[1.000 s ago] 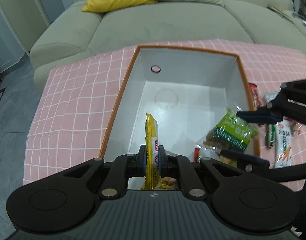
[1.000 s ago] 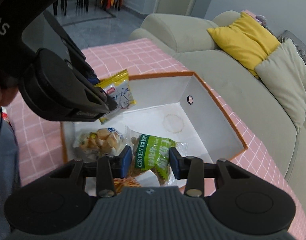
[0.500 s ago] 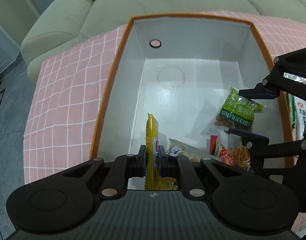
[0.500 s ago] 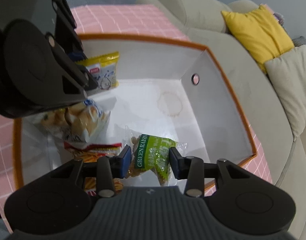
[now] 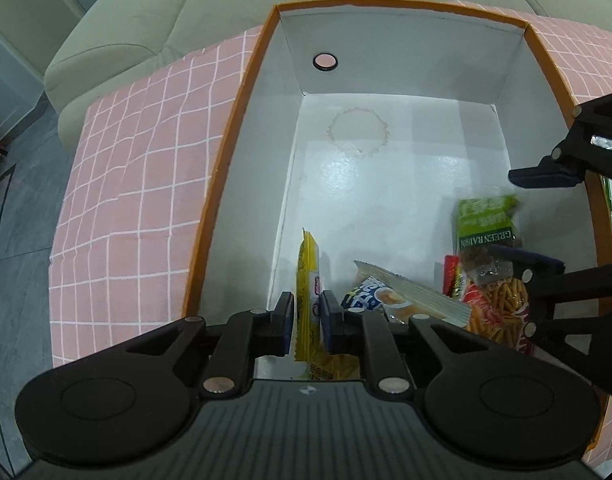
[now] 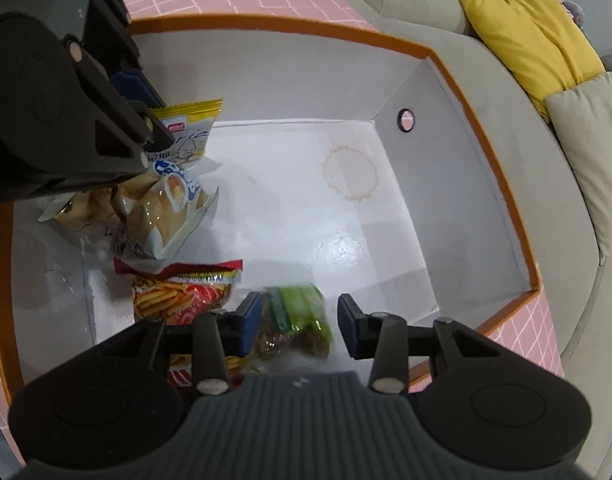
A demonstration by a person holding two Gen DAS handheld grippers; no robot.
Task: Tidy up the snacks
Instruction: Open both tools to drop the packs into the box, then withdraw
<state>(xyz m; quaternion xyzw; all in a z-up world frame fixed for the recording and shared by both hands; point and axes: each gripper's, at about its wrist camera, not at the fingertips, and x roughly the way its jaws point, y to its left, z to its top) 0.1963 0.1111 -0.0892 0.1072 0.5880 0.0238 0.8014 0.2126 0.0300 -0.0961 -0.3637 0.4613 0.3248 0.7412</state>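
A beige sofa (image 6: 445,8) with a yellow cushion (image 6: 533,36), grey floor (image 5: 14,240).

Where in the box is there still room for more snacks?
The far half of the box is bare, around the ring stain up to the wall with the hole. The near end is crowded with snack packets.

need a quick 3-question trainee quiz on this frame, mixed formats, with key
1. True or false: the box has a blue rim.
2. The fries pack lies: A) inside the box, B) outside it, C) across its rim.
3. Fill in: the brownish mark on the box floor is a ____ stain.

Key: 1 false, the rim is orange. 2 A. 3 ring.
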